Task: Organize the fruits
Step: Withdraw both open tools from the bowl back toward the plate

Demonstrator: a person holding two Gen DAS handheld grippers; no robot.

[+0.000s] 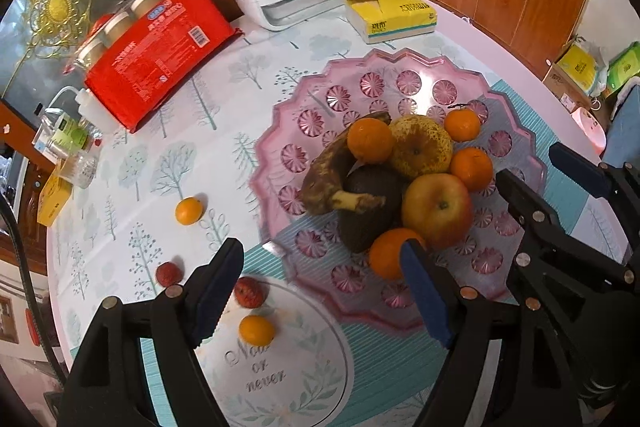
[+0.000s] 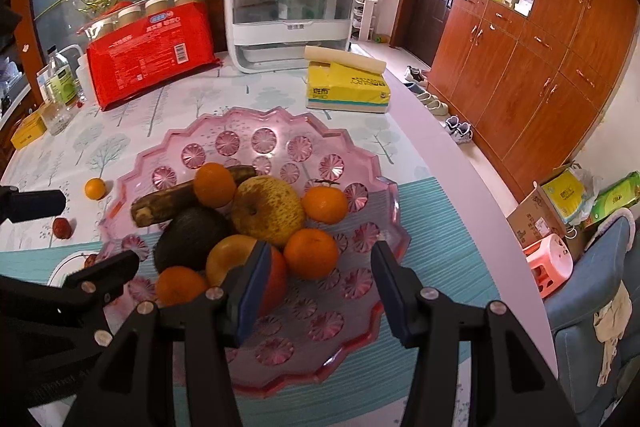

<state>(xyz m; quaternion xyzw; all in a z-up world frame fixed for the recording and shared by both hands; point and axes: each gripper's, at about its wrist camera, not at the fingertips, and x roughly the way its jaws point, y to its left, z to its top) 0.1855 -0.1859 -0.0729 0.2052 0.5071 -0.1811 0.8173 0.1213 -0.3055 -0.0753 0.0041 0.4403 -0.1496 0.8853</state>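
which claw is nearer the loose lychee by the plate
Left. The left claw hangs right over the lychee; the right claw is over the pink plate.

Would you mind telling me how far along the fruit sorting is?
Mostly done: the pink tray already holds the banana, avocado, pear, apple and four oranges. Both grippers, left and right, are open and empty. Left on the table: two small oranges and two lychees.

Left gripper [image 1: 320, 291] and right gripper [image 2: 318, 291]: each a pair of matte black, angular plastic fingers with open triangular cut-outs, joined by round silver rivets and faced on the inner side with dark blue, finely ribbed pads.
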